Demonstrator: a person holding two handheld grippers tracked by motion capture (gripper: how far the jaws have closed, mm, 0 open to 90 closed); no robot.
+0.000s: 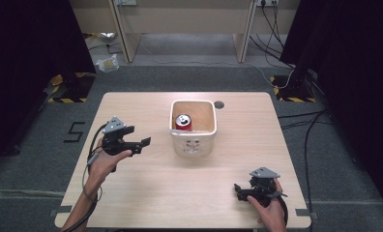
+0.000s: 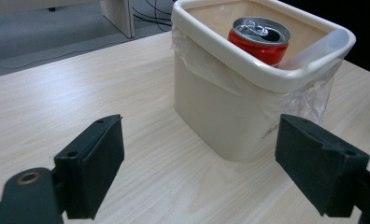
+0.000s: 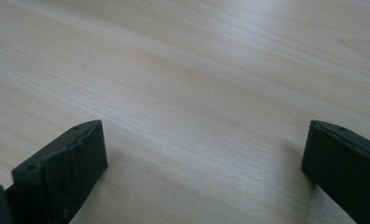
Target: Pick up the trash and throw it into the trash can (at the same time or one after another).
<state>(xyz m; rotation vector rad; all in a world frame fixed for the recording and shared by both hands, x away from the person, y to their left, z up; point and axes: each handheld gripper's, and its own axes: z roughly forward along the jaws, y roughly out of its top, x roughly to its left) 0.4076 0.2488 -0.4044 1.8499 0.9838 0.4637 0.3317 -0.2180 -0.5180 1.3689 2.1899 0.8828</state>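
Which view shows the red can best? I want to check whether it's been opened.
The left gripper view: the red can stands close in the cream bin, its top with pull tab plain. The high view shows the can small and distant. The right gripper view looks at bare table.

Both handheld tools are showing the same build. The left gripper is wearing a black body with a grey three-cornered plate on top, and a dark cable is trailing from it along a bare forearm with no sleeve showing. The right gripper is carrying the same grey plate over black parts, with a black cable looping by the hand. In the left gripper view, blocky black pads are showing small screw holes, and a brass-coloured ring is sitting in the linkage. In the right gripper view, one pad's edge is looking chipped.
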